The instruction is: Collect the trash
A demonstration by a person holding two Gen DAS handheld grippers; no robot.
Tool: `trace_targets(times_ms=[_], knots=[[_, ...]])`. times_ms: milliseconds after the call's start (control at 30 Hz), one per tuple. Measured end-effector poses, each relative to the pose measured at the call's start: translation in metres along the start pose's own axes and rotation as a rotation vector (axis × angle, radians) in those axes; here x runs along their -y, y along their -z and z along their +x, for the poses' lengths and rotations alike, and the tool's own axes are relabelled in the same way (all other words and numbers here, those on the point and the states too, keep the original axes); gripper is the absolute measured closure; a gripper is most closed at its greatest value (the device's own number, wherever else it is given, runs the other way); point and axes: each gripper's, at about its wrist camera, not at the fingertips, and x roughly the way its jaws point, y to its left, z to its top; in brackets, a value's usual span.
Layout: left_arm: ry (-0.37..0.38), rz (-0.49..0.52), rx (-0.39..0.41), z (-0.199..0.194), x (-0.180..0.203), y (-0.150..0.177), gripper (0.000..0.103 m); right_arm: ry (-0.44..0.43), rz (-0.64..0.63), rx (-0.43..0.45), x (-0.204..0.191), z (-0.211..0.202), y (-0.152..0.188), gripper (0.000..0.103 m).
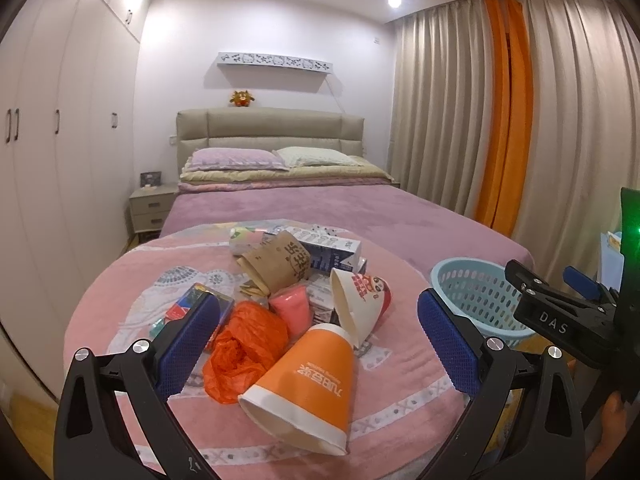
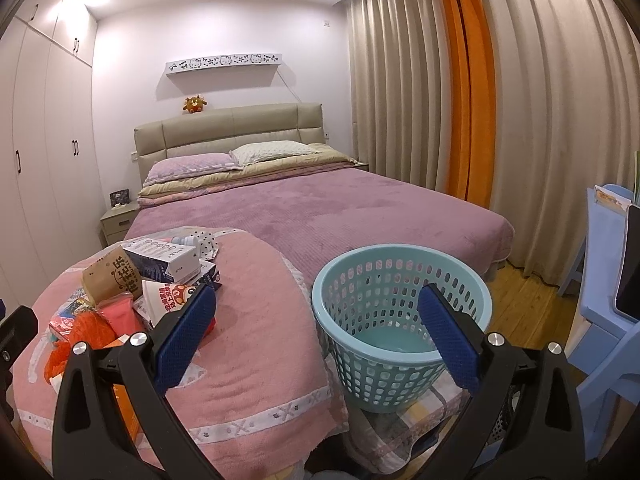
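A heap of trash lies on a pink towel (image 1: 120,280) spread over a round surface. An orange paper cup (image 1: 308,388) lies on its side nearest me, beside a crumpled orange plastic bag (image 1: 244,344), a white printed cup (image 1: 360,304), a brown paper sleeve (image 1: 280,264) and a blue-white carton (image 1: 328,252). My left gripper (image 1: 320,344) is open, its blue pads on either side of the orange cup and above it. My right gripper (image 2: 316,340) is open, hanging in front of the light-blue basket (image 2: 400,320), which looks empty. The heap (image 2: 132,292) sits left of it.
A bed with a purple cover (image 2: 320,208) stretches behind the towel. White wardrobes (image 1: 48,140) line the left wall, beige and orange curtains (image 2: 480,100) the right. A blue chair (image 2: 600,288) stands at the right on wooden floor. A bedside table (image 1: 150,208) is by the headboard.
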Motion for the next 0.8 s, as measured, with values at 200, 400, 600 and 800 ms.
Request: trace_targets(times_ms=[200, 400, 600, 800], knots=[[0.009, 0.001, -0.005, 0.0013, 0.0013, 0.001, 0.008, 0.001, 0.003, -0.009, -0.0006, 0.0007, 0.0005, 0.007], [0.018, -0.012, -0.009, 0.0026, -0.0018, 0.0029, 0.008, -0.001, 0.007, -0.013, -0.0015, 0.0009, 0.0, 0.007], [0.016, -0.015, -0.009, 0.0022, -0.0028, 0.0035, 0.008, -0.001, 0.0, -0.016, -0.0043, 0.001, 0.0005, 0.007], [0.008, -0.024, -0.015, 0.0038, -0.0056, 0.0042, 0.008, -0.009, 0.002, -0.023, -0.0048, 0.0017, 0.0016, 0.007]])
